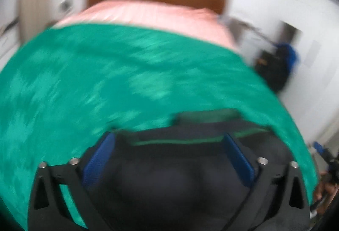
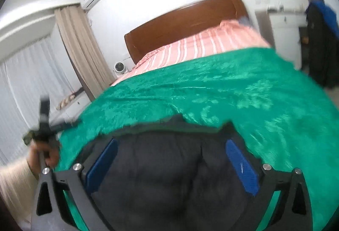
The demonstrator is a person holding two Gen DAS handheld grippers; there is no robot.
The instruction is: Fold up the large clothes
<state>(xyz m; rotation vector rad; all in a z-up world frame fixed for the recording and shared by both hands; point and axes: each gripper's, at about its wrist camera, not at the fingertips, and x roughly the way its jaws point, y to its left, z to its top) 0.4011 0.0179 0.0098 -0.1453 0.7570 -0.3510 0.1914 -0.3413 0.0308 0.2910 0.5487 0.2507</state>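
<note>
A dark garment (image 2: 169, 167) is spread on a green blanket (image 2: 233, 86). The left gripper (image 1: 169, 154) and right gripper (image 2: 169, 158) are held wide apart above it, with nothing clamped.

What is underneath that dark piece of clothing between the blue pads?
The dark garment lies on a green blanket spread over the bed. Beyond the blanket, a pink striped sheet shows near the wooden headboard. Whatever lies directly beneath the garment is covered.
</note>
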